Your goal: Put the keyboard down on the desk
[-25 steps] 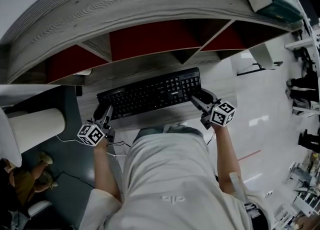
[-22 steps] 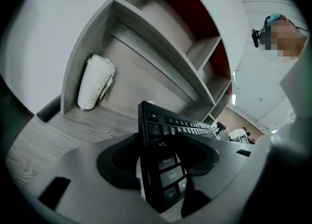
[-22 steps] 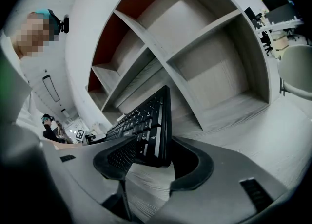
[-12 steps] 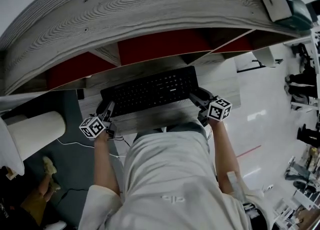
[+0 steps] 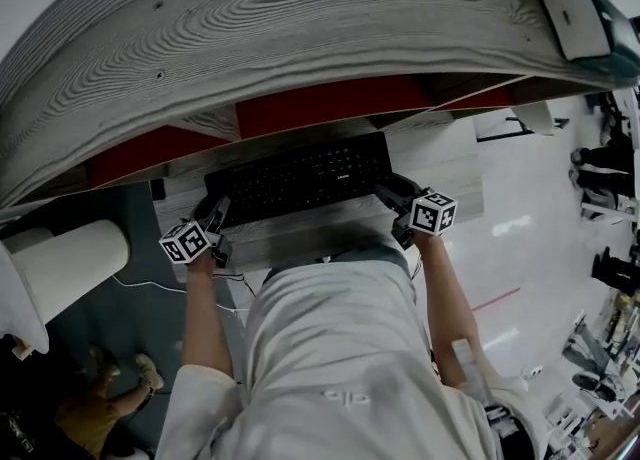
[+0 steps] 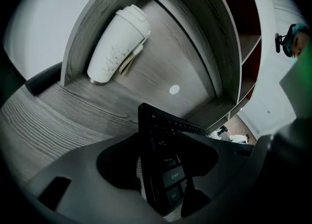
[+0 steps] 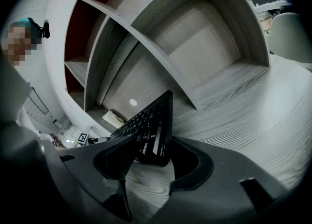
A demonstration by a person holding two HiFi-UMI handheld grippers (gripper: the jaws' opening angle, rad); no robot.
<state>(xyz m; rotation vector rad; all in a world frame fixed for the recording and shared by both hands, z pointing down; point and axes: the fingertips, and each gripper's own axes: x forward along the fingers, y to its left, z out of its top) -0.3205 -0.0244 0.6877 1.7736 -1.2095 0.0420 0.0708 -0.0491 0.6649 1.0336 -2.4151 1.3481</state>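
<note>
A black keyboard (image 5: 300, 176) hangs level over the grey wood desk (image 5: 300, 238), just in front of the shelf cubbies. My left gripper (image 5: 212, 220) is shut on its left end and my right gripper (image 5: 392, 193) on its right end. In the left gripper view the keyboard's end (image 6: 168, 174) stands on edge between the jaws, keys facing right. In the right gripper view the other end (image 7: 153, 138) sits tilted between the jaws, with desk grain showing beneath its corner. Whether the keyboard touches the desk I cannot tell.
A shelf unit with red back panels (image 5: 330, 103) rises behind the desk, its wide wooden top (image 5: 300, 18) close under my head. A white tumbler (image 6: 117, 43) lies in a cubby at the left. A white box (image 5: 575, 18) sits on the shelf top.
The keyboard and both grippers have moved a little farther in toward the shelf cubbies. The shelf top now fills more of the head view. Both grips are unchanged.
</note>
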